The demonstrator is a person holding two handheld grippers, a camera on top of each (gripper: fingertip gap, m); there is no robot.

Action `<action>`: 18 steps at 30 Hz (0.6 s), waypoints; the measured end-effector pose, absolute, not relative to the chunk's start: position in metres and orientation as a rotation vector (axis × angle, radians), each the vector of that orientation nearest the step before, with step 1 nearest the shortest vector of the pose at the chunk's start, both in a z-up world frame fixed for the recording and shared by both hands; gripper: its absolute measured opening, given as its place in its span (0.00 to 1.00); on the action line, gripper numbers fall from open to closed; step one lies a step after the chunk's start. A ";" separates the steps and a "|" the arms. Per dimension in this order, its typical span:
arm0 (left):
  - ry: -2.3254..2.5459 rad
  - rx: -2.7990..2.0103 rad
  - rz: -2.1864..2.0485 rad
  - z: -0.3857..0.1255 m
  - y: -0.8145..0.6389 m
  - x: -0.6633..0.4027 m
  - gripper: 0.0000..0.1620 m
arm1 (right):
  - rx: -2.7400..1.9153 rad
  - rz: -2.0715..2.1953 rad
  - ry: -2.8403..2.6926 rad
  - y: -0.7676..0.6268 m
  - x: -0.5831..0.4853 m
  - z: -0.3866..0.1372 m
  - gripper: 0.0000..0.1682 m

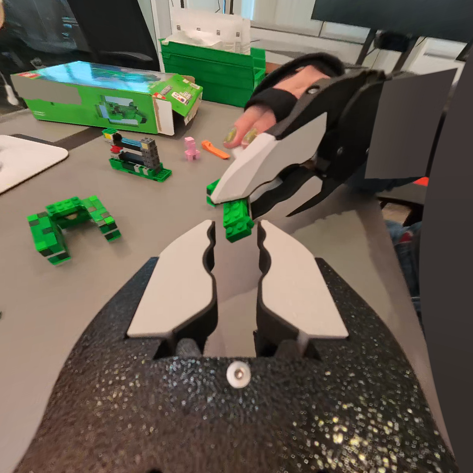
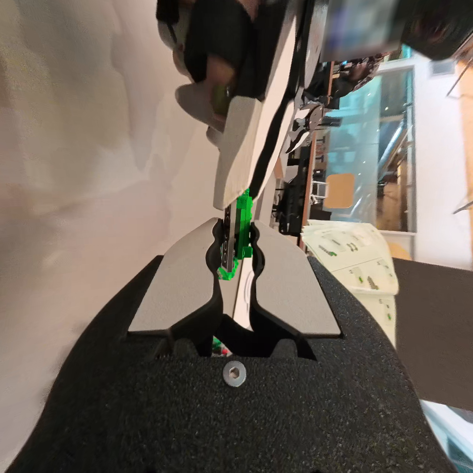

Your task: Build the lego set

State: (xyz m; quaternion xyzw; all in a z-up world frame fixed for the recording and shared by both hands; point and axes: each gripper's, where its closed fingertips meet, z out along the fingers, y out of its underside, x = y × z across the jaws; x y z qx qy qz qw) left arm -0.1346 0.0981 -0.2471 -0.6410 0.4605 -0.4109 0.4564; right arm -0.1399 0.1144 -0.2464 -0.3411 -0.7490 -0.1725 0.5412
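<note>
My right gripper (image 2: 235,225) is shut on a green brick assembly (image 2: 243,230) with a dark plate on one side. In the left wrist view it (image 1: 233,203) reaches in from the upper right, holding that assembly (image 1: 236,221) above the grey table (image 1: 153,256). My left gripper (image 1: 235,225) is open, its tips on either side of the assembly's near end, apparently not touching it. In the right wrist view the left gripper's fingers (image 2: 238,158) come down from the top over the assembly's far end.
On the table lie a green arch-shaped build (image 1: 71,225), a grey, black and green build (image 1: 138,158), a pink figure (image 1: 191,152) and an orange separator tool (image 1: 215,153). Behind them are the green box (image 1: 102,97) and green bins (image 1: 212,69). An instruction booklet (image 2: 353,258) lies at the right.
</note>
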 end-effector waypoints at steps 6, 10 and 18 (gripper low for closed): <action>1.040 -1.552 -1.151 -0.236 0.098 -0.136 0.14 | -0.750 -0.468 -1.766 0.114 -0.141 -0.243 0.11; 1.033 -1.596 -1.216 -0.241 0.097 -0.135 0.15 | -0.738 -0.488 -1.772 0.113 -0.142 -0.244 0.11; 1.069 -1.549 -1.113 -0.237 0.099 -0.143 0.13 | -0.834 -0.300 -1.677 0.116 -0.135 -0.225 0.20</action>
